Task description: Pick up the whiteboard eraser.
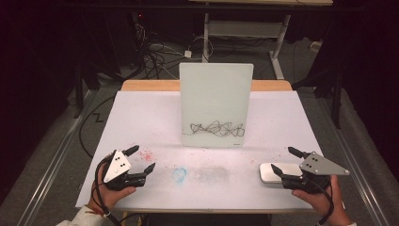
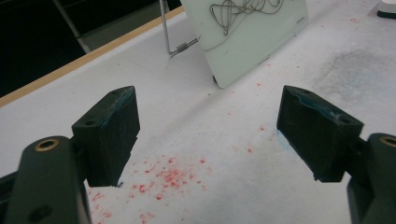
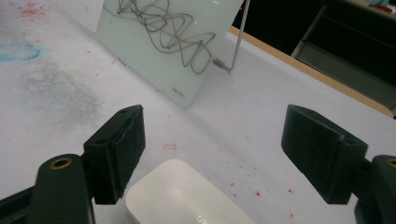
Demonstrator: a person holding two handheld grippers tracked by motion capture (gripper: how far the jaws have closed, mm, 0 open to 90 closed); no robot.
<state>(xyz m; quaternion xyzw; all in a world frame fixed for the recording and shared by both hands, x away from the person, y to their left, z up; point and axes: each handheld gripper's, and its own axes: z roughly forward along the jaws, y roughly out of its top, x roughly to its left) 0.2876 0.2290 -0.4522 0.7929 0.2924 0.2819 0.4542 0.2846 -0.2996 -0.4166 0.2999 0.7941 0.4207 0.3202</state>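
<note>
Centrally on the white-covered table, a pale glass board stands propped upright, a black scribble across its lower part. Near the front right edge lies a white eraser block, sitting just below and between the 2 jaws of the right gripper, which gape apart and grip nothing. At front left, the left gripper is likewise wide open and empty, above red specks.
</note>
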